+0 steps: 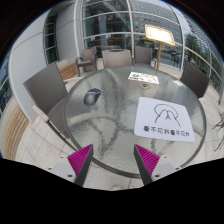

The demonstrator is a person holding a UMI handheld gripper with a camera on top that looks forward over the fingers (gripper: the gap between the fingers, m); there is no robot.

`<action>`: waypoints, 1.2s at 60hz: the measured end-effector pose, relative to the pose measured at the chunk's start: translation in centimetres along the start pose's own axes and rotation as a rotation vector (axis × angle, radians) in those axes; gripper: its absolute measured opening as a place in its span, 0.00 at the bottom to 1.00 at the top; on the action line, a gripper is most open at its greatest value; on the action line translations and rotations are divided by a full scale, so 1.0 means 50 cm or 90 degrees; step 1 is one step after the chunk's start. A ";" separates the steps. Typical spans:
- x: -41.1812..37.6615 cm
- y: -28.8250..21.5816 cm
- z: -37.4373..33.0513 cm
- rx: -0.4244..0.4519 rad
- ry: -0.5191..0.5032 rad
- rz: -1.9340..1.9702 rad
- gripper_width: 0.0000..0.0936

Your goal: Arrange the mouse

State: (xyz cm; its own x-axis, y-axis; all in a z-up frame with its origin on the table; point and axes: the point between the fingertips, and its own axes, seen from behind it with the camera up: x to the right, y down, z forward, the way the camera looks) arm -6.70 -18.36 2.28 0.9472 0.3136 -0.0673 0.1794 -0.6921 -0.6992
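Note:
A small dark mouse (93, 97) lies on the round glass table (110, 125), left of its middle and well beyond my fingers. A white mat with a grey arch mark and a line of dark print (167, 118) lies on the table to the right, ahead of my right finger. My gripper (113, 160) is open and holds nothing; its magenta pads (80, 159) stand wide apart over the table's near rim. The mouse is far ahead and a little left of the gap between them.
A light card or booklet (143, 77) lies at the table's far side. Grey chairs stand on the left (45, 88) and at the far right (192, 78). A wooden board (160, 33) stands behind, before glass walls (110, 25).

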 end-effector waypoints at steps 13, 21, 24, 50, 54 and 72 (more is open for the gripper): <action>-0.147 -0.137 0.192 0.002 0.003 0.024 0.88; -0.188 -0.227 0.299 0.007 0.009 0.033 0.88; -0.198 -0.258 0.330 0.009 0.013 0.030 0.88; -0.172 -0.346 0.460 0.009 0.083 0.047 0.51; -0.170 -0.343 0.464 0.011 0.078 0.064 0.45; -0.139 -0.432 0.375 0.019 0.027 0.062 0.30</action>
State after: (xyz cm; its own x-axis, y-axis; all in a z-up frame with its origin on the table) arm -22.14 6.62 4.51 0.9703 0.2175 -0.1062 0.0785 -0.6979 -0.7119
